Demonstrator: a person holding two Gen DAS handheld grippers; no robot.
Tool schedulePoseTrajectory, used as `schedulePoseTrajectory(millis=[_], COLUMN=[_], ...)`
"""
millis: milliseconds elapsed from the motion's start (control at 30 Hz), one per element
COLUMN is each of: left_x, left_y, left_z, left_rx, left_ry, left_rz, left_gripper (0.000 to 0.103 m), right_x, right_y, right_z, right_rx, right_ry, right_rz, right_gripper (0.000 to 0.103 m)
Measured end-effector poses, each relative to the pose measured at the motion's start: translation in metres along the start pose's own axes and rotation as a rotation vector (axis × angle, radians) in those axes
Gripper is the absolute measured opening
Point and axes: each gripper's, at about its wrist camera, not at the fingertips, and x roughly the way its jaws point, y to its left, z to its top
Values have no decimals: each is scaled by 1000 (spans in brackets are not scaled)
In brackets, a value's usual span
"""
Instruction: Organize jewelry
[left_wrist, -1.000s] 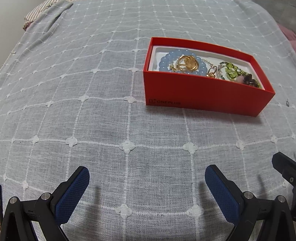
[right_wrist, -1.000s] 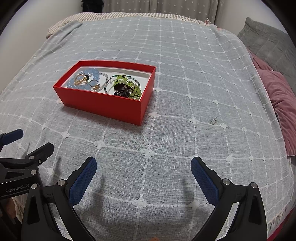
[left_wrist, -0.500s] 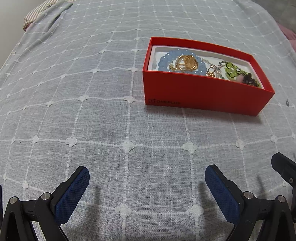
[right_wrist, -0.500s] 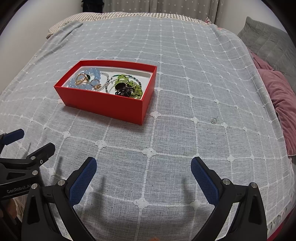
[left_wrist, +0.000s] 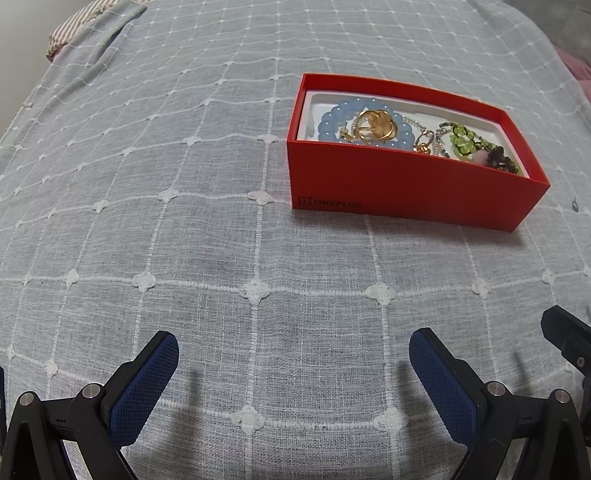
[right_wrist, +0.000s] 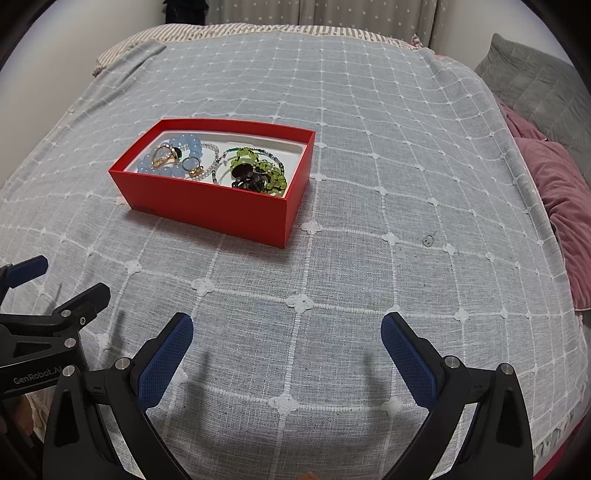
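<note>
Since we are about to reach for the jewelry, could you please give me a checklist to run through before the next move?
1. Left gripper open and empty: ok.
2. Right gripper open and empty: ok.
3. Red box open on top, resting on the bedspread: ok.
4. Blue bead bracelet and gold ring in the box, visible: ok.
5. Green bead strand free of the other pieces: cannot tell.
6. Small loose item lying outside the box: not ok.

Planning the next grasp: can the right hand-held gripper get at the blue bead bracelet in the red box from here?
Probably yes. The right hand-held gripper is open and empty, only bare bedspread lies before the lidless red box. But gold rings sit on the blue bead bracelet.
</note>
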Motion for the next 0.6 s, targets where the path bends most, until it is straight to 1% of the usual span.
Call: schedulePoseTrajectory(millis=[600], left_x=[0], left_y=[6], left_z=[-4], left_rx=[-1], left_ry=[4], left_rz=[-1], left_gripper=[102], right_x=[0], right_y=[5], right_z=[-2], right_rx=[-14], right_ry=[-1], right_rz=[6], right_gripper=[103])
